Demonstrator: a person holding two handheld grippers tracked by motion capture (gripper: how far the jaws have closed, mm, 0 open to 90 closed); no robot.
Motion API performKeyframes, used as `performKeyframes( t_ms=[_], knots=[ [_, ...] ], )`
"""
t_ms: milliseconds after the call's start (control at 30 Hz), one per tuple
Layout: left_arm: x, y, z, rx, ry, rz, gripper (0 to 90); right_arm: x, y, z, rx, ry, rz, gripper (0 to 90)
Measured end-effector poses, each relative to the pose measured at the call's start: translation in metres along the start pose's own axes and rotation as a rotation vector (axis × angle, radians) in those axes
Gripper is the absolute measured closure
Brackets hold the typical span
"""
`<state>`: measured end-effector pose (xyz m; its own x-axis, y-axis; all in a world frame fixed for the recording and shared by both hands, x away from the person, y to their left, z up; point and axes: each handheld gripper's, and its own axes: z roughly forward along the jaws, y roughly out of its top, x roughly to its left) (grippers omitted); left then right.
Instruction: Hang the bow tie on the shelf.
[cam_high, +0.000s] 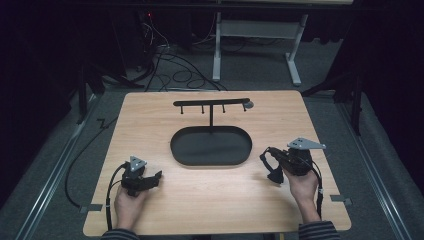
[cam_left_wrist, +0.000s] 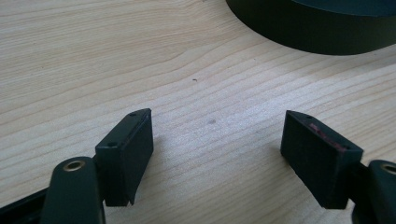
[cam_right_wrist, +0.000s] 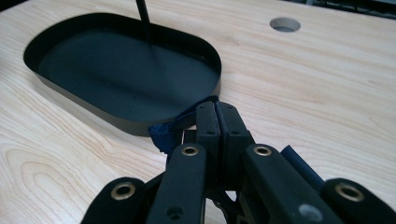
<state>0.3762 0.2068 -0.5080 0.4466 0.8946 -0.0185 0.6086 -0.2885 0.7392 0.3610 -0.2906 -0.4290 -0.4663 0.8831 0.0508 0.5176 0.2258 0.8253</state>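
A black oval tray (cam_high: 210, 146) lies at the middle of the wooden table, and a thin post rises from it to a T-shaped bar with small hooks (cam_high: 211, 102). My right gripper (cam_right_wrist: 217, 109) is shut on a dark blue strap-like item (cam_right_wrist: 161, 133) that loops out to the left of the jaws, just short of the tray's rim (cam_right_wrist: 140, 125). In the high view that gripper (cam_high: 265, 156) is lifted off the table to the right of the tray, with the dark item dangling below it (cam_high: 275, 175). My left gripper (cam_high: 157, 176) rests low at the front left, open with nothing between its pads (cam_left_wrist: 217, 135).
The tray's wall (cam_left_wrist: 317, 32) is just beyond my left gripper's jaws. A round hole (cam_right_wrist: 285, 24) in the tabletop lies behind the tray. Past the far edge are floor cables (cam_high: 175, 70) and a white table frame (cam_high: 217, 50).
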Motion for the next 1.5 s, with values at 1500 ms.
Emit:
performKeyframes(
  t_ms=[1500],
  knots=[
    [0.000, 0.000, 0.000, 0.000, 0.001, -0.003, 25.9, 0.019, 0.056, -0.009, -0.094, 0.074, -0.085, 90.0]
  ],
)
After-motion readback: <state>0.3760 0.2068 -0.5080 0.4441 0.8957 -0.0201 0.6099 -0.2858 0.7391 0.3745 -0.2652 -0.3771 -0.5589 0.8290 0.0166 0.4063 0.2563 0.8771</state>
